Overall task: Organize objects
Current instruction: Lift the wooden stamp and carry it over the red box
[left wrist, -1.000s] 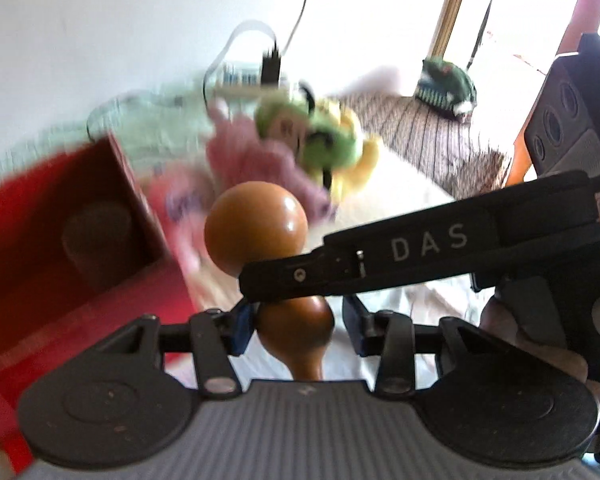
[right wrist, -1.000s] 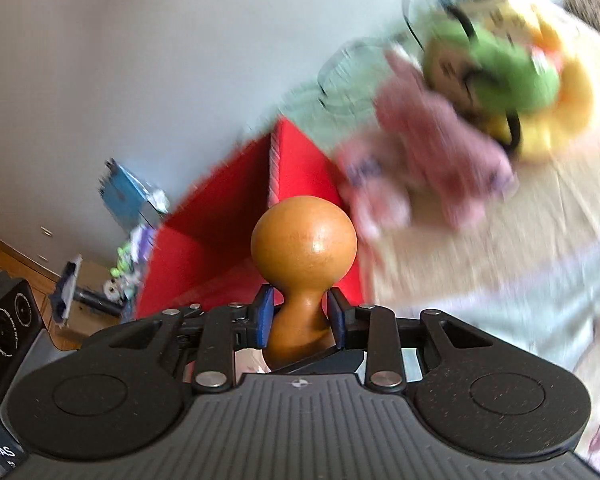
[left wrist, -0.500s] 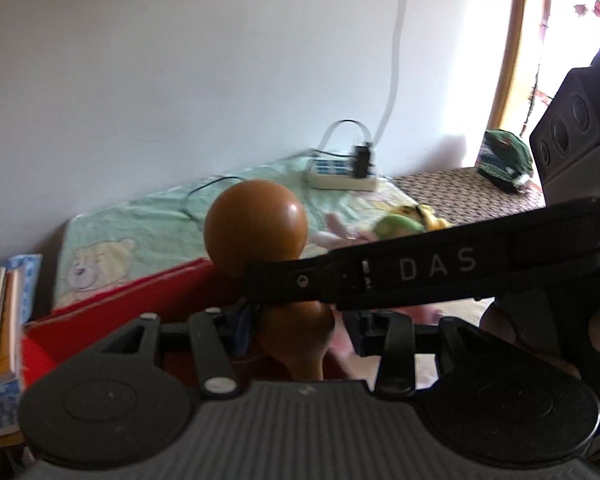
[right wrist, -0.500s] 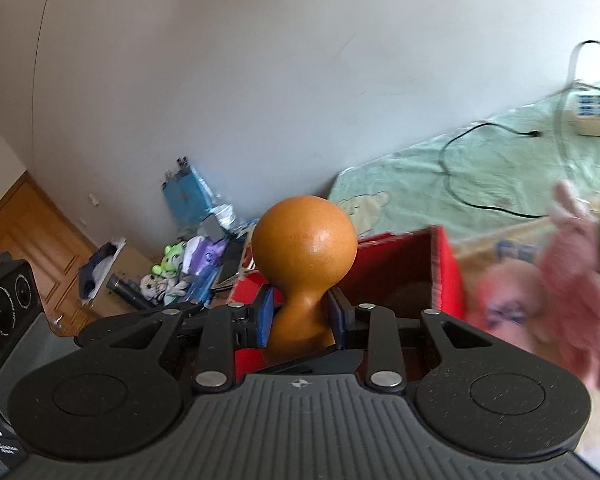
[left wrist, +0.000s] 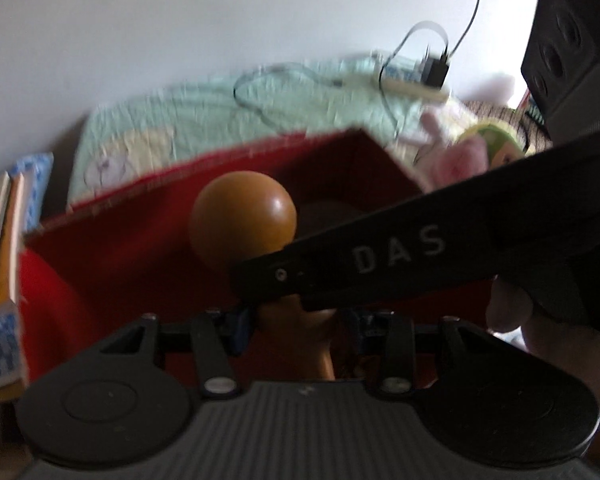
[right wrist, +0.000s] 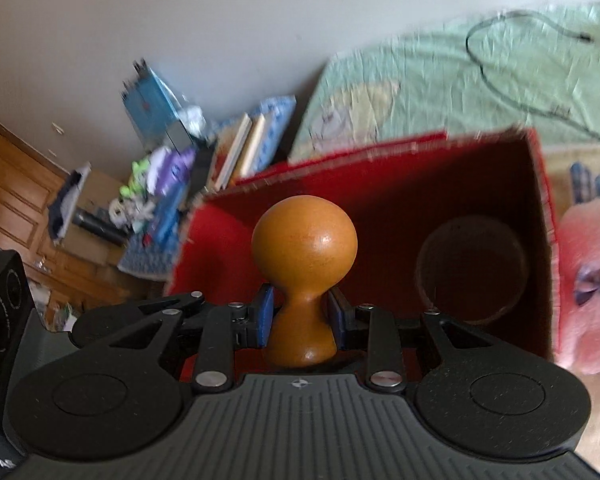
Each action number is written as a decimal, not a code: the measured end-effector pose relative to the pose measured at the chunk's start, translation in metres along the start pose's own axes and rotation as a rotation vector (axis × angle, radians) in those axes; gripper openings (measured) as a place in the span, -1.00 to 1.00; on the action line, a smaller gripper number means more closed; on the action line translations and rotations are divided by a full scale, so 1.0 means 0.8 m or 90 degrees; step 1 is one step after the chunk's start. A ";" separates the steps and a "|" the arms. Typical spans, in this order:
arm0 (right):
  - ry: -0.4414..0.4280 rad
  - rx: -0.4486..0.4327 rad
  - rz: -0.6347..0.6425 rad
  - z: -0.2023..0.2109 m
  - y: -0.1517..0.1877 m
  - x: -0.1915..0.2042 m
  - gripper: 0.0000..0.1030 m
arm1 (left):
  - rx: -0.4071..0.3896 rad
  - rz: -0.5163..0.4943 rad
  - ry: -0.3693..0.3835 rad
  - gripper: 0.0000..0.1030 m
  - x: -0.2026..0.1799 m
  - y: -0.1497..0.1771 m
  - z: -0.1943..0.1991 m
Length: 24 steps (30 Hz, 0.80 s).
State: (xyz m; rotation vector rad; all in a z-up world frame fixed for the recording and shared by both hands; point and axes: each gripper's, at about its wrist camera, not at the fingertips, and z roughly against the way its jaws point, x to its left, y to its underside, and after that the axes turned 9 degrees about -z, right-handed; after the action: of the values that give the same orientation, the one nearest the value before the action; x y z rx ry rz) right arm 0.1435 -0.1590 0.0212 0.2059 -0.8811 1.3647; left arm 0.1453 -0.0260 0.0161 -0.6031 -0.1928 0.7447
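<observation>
While the right gripper (right wrist: 300, 316) has its jaws clamped on the neck of the round-headed orange wooden pestle (right wrist: 304, 256), held above the open red cardboard box (right wrist: 400, 200), the left gripper (left wrist: 296, 320) has jaws narrow beside the handle; contact cannot be confirmed.

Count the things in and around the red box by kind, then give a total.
Box: 1
Knob: 1
Bowl: 1
Toys: 2, pink toy and green toy
Total: 5
</observation>
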 end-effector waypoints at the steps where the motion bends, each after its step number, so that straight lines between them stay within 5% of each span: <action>1: 0.007 0.011 0.000 -0.007 0.000 -0.001 -0.38 | 0.017 -0.001 0.001 -0.18 0.002 0.002 -0.010; 9: 0.075 0.076 -0.001 -0.046 0.004 -0.014 -0.38 | 0.087 0.005 0.038 -0.18 0.015 0.014 -0.038; 24: 0.219 0.106 0.010 -0.056 0.010 -0.017 -0.39 | 0.080 0.007 0.050 0.05 0.039 0.024 -0.029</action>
State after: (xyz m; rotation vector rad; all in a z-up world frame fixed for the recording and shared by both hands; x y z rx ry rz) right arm 0.1560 -0.1404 -0.0205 0.0874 -0.4842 1.4367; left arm 0.1658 -0.0037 -0.0157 -0.5123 -0.0699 0.7372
